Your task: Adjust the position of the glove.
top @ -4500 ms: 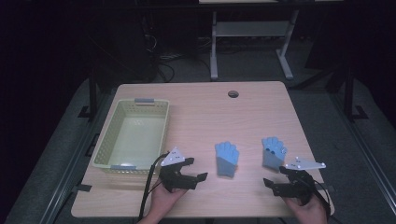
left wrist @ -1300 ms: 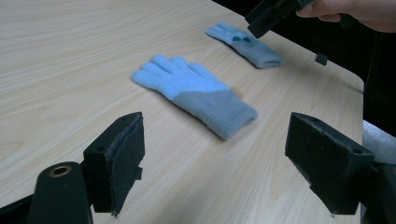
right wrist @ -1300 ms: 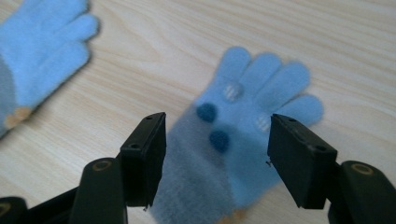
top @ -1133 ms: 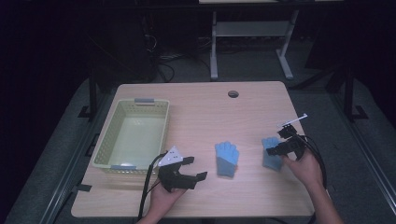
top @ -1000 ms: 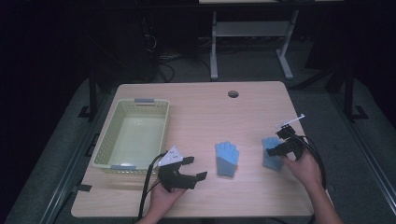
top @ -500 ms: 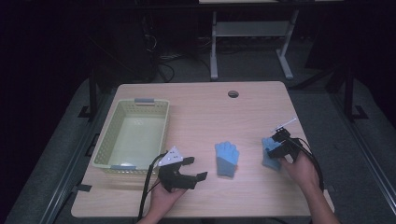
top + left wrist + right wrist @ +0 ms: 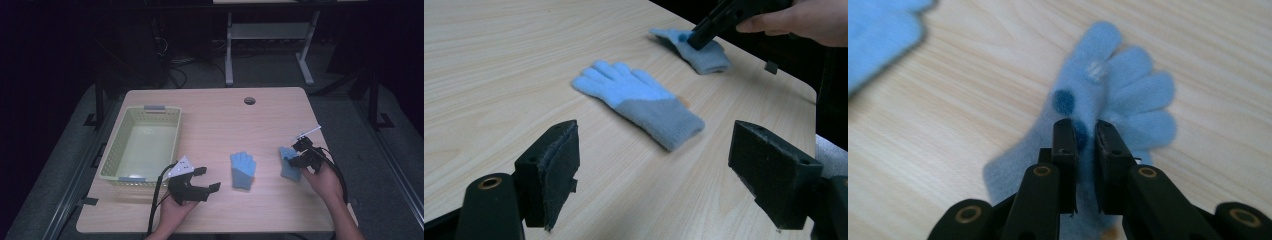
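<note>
Two light blue gloves with grey-blue cuffs lie flat on the wooden table. The middle glove [image 7: 243, 169] [image 7: 639, 102] lies in front of my left gripper [image 7: 209, 179] [image 7: 659, 160], which rests near the front edge, open with nothing between its pads. My right gripper [image 7: 295, 159] [image 7: 1084, 131] points down onto the right glove [image 7: 287, 165] [image 7: 1128, 90]. Its jaws have just been closing and now pinch a fold of that glove's palm. The left gripper view shows the right gripper [image 7: 696, 40] on this glove [image 7: 709, 55].
A pale green plastic basket [image 7: 111, 150] stands at the left of the table with nothing visible in it. A round cable hole [image 7: 249, 100] sits near the far edge. A table frame [image 7: 270, 35] and cables stand on the dark floor beyond.
The right hand came from the front edge to the right glove, and its jaws drew together on the fabric. The left gripper and the middle glove kept still.
</note>
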A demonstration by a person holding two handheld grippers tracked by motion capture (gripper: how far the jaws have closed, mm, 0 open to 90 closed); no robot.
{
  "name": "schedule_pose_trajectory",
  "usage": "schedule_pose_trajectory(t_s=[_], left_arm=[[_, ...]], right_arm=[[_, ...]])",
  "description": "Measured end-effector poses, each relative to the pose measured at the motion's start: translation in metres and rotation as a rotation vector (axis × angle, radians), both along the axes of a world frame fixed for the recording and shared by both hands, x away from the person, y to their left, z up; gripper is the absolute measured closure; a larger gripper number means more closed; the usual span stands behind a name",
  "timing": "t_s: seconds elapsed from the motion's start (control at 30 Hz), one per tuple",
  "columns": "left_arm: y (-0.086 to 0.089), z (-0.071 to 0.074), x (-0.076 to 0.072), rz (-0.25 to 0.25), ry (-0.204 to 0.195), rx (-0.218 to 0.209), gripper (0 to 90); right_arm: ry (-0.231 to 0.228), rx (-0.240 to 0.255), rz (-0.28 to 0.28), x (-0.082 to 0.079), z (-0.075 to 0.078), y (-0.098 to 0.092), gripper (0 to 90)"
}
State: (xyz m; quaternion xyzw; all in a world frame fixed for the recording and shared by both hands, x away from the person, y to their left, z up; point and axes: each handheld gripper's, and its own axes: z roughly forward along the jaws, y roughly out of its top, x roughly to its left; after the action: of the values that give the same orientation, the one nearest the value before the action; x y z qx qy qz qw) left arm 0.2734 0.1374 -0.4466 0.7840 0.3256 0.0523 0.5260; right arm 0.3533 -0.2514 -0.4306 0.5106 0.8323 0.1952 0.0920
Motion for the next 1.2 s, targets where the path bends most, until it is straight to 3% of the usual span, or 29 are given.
schedule_pose_trajectory(t_s=[0.2, 0.43, 0.53, 0.73, 0.8, 1.0, 1.2], left_arm=[[0.000, 0.000, -0.001, -0.005, 0.002, 0.003, 20.2], [0.000, 0.000, -0.001, 0.000, 0.001, -0.003, 20.3], [0.001, 0.001, -0.001, 0.001, 0.003, -0.003, 20.3], [0.002, 0.001, -0.001, 0.001, 0.000, -0.005, 20.3], [0.001, 0.001, -0.001, -0.001, -0.002, -0.008, 20.5], [0.001, 0.001, -0.001, -0.006, -0.005, 0.001, 20.7], [0.003, 0.003, -0.001, 0.001, -0.001, -0.005, 21.0]], right_arm=[[-0.056, 0.030, 0.060, -0.006, 0.022, 0.017, 81.3], [-0.079, 0.056, 0.115, -0.009, 0.035, 0.041, 81.2], [-0.074, 0.097, 0.147, -0.010, 0.040, 0.057, 81.0], [-0.075, 0.123, 0.179, -0.013, 0.042, 0.076, 80.3], [-0.072, 0.153, 0.188, -0.015, 0.039, 0.086, 80.1], [-0.050, 0.181, 0.213, -0.018, 0.031, 0.106, 79.9], [-0.042, 0.209, 0.226, -0.020, 0.029, 0.116, 79.7]])
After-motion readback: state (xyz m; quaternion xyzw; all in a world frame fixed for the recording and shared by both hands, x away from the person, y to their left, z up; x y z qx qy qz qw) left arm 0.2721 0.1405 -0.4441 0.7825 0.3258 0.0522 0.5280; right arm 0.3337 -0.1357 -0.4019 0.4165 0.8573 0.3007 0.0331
